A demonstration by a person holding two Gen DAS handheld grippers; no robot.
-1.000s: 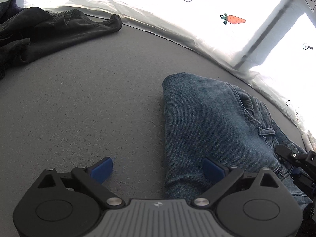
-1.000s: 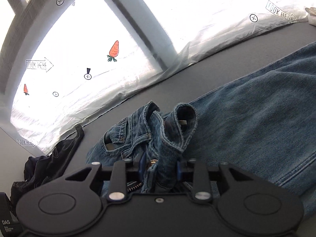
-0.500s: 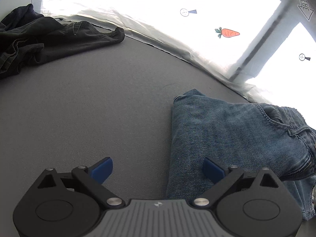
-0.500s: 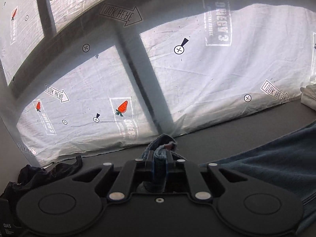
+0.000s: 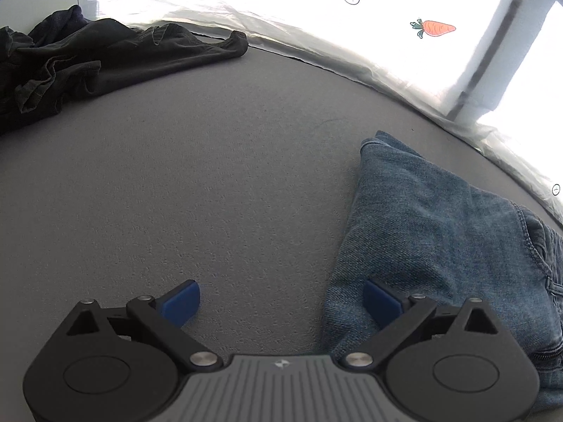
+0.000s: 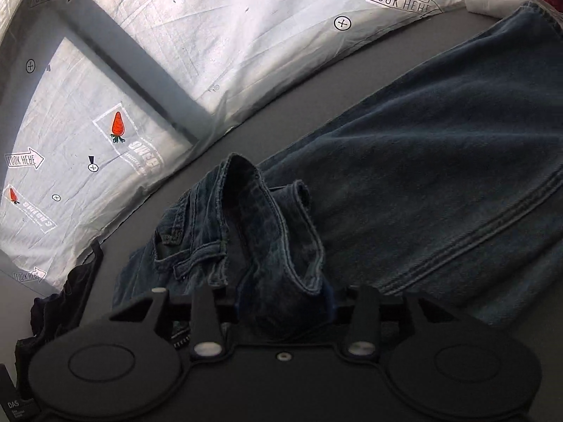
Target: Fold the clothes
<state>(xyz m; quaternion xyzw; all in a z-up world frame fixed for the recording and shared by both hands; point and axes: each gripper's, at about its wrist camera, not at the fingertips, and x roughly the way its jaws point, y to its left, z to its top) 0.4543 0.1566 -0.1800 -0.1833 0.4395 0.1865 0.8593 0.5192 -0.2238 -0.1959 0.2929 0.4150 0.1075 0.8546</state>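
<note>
On the grey mat (image 5: 218, 176) lie the jeans (image 6: 440, 161), legs stretched flat toward the far right. Our right gripper (image 6: 281, 302) pinches their bunched waistband, raised above the mat. Our left gripper (image 5: 281, 300) is spread wide, one finger (image 5: 381, 299) over the jeans' folded edge. Dark clothes (image 5: 88, 56) are heaped well apart, beside the white sheet (image 6: 264, 35).

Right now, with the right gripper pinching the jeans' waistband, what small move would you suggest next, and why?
Probably carry the bunched waistband toward the far hem: the right gripper is shut on it, the jeans' legs lie flat ahead, and the left gripper is open, holding nothing.
</note>
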